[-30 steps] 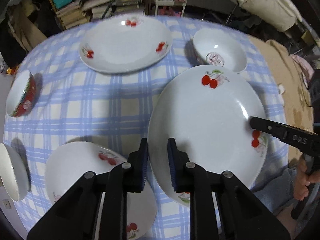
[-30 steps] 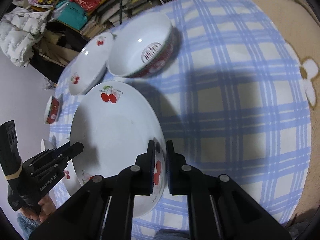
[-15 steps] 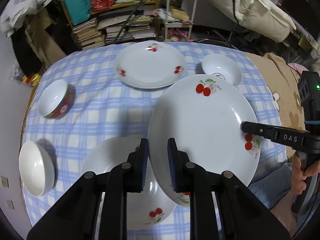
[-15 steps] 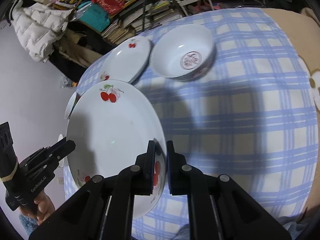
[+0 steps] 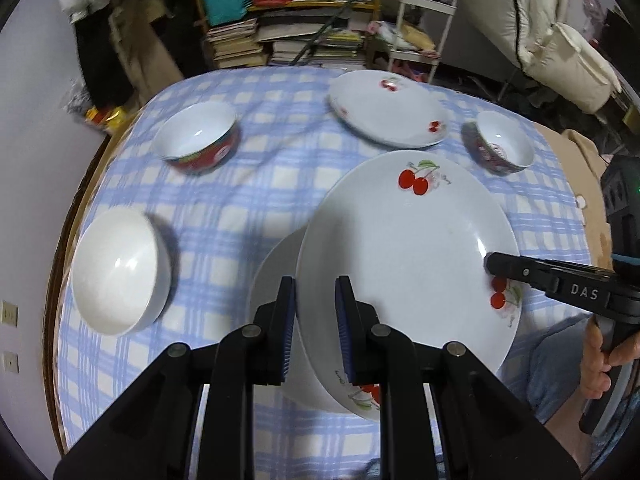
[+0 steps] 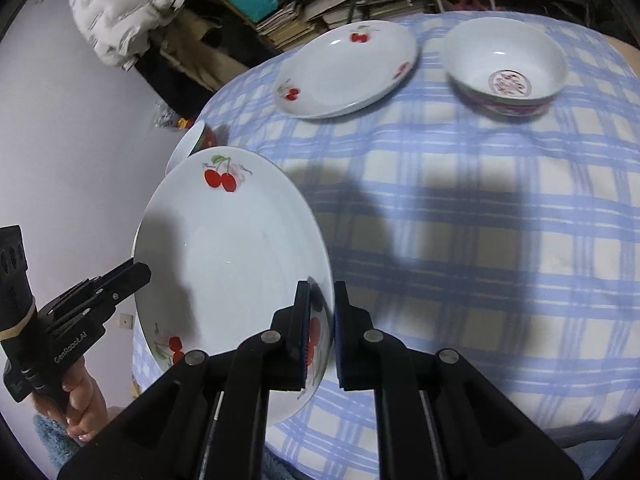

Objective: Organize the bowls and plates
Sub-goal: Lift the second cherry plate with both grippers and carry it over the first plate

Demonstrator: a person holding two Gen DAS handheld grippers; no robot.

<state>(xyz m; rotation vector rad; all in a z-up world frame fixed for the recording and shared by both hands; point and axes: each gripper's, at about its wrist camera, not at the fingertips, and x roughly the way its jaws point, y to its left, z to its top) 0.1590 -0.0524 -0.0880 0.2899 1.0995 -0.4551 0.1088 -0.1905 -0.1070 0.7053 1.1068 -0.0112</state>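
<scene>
Both grippers pinch one cherry plate (image 5: 400, 248) by opposite rims: the left gripper (image 5: 316, 332) at lower centre, the right gripper (image 6: 322, 332) likewise, jaws nearly closed. The plate hangs tilted over a second plate (image 5: 276, 280) on the checked cloth (image 5: 248, 184)

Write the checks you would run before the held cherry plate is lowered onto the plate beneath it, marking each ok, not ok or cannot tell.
1. Left gripper clamped on the rim of the cherry plate: ok.
2. Right gripper clamped on the opposite rim: ok.
3. Lower plate empty: cannot tell, mostly covered.
4. Held plate centred over lower plate: not ok, it sits off to one side.
5. White bowl clear of the lower plate: ok.
6. Held plate level: cannot tell.
</scene>
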